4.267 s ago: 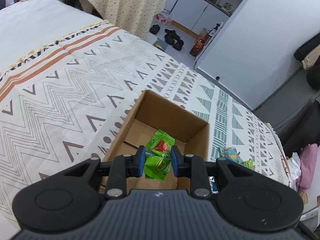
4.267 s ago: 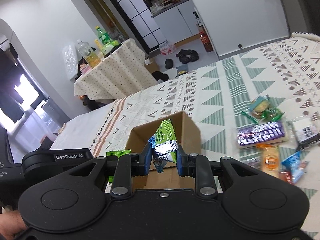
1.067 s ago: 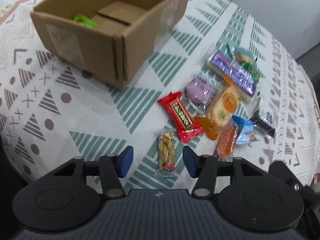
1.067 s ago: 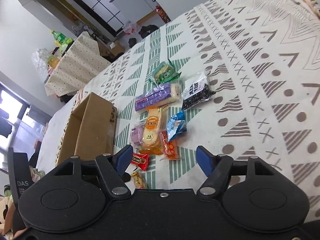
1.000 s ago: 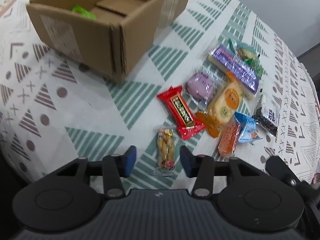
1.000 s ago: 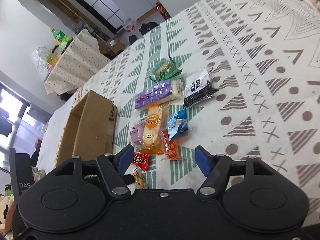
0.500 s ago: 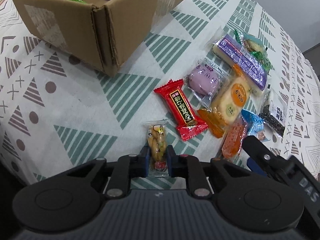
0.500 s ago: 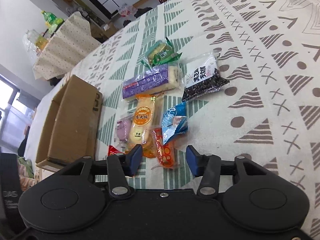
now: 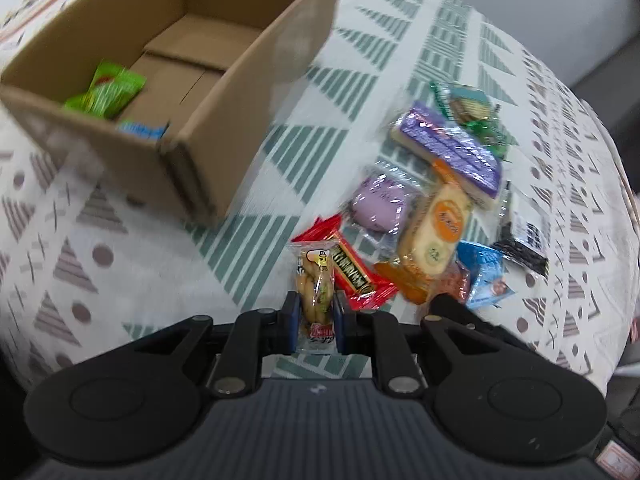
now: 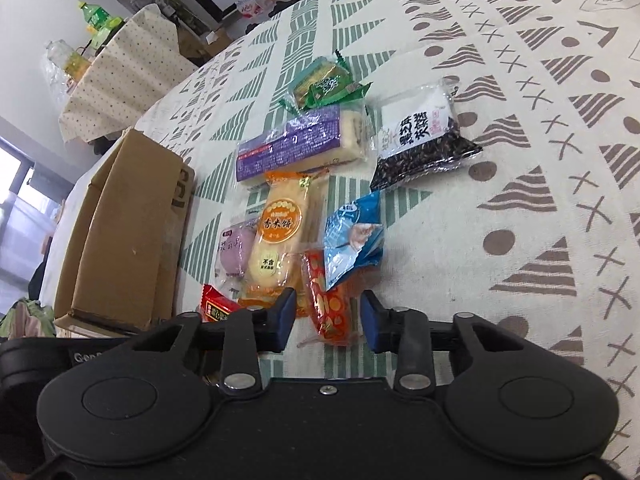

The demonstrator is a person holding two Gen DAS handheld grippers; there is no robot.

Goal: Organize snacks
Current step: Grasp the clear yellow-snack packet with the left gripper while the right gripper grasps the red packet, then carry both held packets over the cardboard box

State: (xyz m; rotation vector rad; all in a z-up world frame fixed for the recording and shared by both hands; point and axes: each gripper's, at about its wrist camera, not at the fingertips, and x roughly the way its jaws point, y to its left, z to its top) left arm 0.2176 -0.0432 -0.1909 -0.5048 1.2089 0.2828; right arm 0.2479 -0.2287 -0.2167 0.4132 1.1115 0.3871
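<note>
Already in the box: two packets are seen inside the cardboard box (image 9: 224, 76), a green packet (image 9: 108, 94) against the near wall and a blue packet (image 9: 142, 130) at the near corner; the rest of the box floor is bare.
Left hand-held gripper (image 9: 314, 322): it is pressed onto a clear packet of yellowish twists (image 9: 316, 280), held by its lower end; the packet is judged to be lifted off the patterned cloth (image 9: 120, 264), just beside the pile.
Right hand-held gripper (image 10: 328, 318): its jaws have just been closing around an orange-red packet (image 10: 330, 308) that lies between them; a small gap is visible on each side, so nothing is pinched yet.
Left outside the box: a red bar (image 9: 352, 268), a purple round cake (image 9: 378, 206), a rice cracker packet with an orange label (image 10: 278, 240), a long purple bar (image 10: 296, 148), a green packet (image 10: 324, 84), a black-and-white rice packet (image 10: 420, 140) and a small blue packet (image 10: 352, 240) are heaped together on the cloth, beside the box.
Progress: the task is judged to be at an early stage, since most of the snacks are not yet boxed.
Remaining: the held twists are to be carried to the box, the orange-red packet is to be gripped and moved, and the seven others are to follow.
</note>
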